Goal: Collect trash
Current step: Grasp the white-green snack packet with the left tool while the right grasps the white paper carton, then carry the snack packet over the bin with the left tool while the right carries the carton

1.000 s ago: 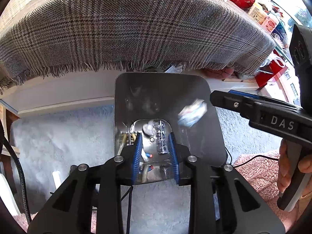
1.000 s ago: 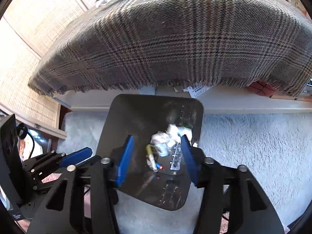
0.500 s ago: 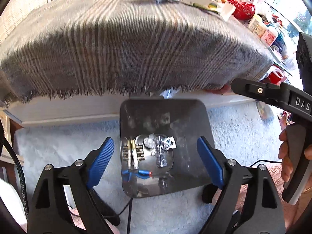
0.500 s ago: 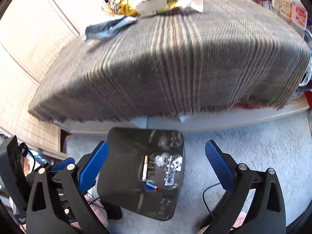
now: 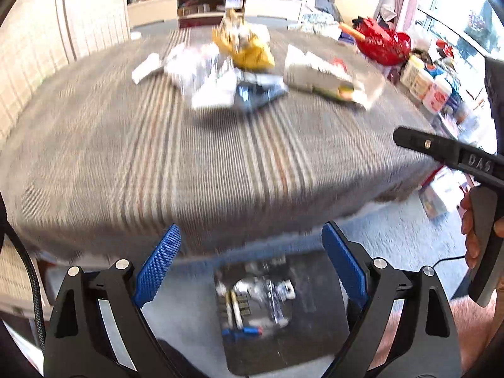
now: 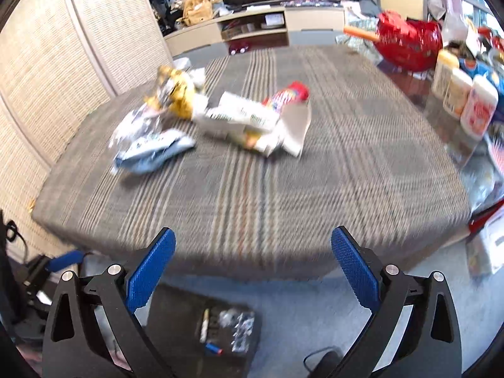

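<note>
Our left claw (image 5: pixel 249 264) is opening wide with nothing between its blue ribbed pads, and our right claw (image 6: pixel 252 266) gapes released and empty. Near us on the floor, the dark bin (image 6: pixel 201 330) already holds crumpled foil scraps and small sticks. Farther off, the plaid woven table (image 6: pixel 283 195) carries what is left: from the left, a silvery-blue wrapper (image 6: pixel 151 148), a crinkled yellow bag (image 6: pixel 176 94), a torn white carton (image 6: pixel 249 119).

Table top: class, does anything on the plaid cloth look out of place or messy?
Yes. A heap of crumpled wrappers, a yellow bag and a torn carton lies strewn over the far middle of the cloth. It looks like litter, not yet in the bin on the floor.
</note>
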Tool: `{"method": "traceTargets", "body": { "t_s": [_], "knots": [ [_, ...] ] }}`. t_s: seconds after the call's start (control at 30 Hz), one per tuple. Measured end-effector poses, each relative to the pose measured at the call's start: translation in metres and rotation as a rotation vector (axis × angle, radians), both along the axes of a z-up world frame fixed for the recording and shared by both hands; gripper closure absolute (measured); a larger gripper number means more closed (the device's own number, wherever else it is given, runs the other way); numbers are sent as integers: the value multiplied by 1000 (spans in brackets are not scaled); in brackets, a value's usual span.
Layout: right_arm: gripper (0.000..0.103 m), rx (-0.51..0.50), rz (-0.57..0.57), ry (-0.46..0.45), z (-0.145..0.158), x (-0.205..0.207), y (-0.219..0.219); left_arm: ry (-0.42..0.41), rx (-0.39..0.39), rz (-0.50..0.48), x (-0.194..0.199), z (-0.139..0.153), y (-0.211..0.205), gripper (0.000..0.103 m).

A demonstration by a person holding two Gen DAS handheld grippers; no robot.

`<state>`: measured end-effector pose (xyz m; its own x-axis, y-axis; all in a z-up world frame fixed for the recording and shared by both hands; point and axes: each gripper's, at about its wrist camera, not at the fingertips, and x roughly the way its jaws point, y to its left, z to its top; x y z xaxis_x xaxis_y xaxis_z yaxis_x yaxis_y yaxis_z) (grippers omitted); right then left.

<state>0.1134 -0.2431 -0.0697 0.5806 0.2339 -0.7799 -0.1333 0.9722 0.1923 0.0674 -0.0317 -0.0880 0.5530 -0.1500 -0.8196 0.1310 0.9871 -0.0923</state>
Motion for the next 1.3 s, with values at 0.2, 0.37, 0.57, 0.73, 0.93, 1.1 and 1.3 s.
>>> {"method": "traceTargets", "body": {
  "t_s": [0.2, 0.37, 0.57, 0.73, 0.93, 1.1, 1.3],
  "knots": [
    [3, -38, -8, -27, 7, 42, -6, -67, 29, 0, 42, 22, 0, 17],
    [3, -39, 11, -38, 6, 72, -6, -103, 50, -9, 74, 31, -3, 17],
    [3, -39, 35, -29, -7, 101, 0, -102, 36, -20, 105, 24, -4, 17],
    [3, -16, 71, -19, -18, 112, 3, -92, 46, -60, 122, 11, -12, 23],
    [4, 19, 107, 12, -32, 119, 9, -86, 40, -82, 131, 1, -16, 41],
    [25, 17, 152, 16, -33, 116, 19, -45, 20, -86, 133, -12, -13, 59],
    [56, -16, 191, -12, -28, 104, 30, -56, 2, -80, 129, -10, -6, 70]
  ]
}}
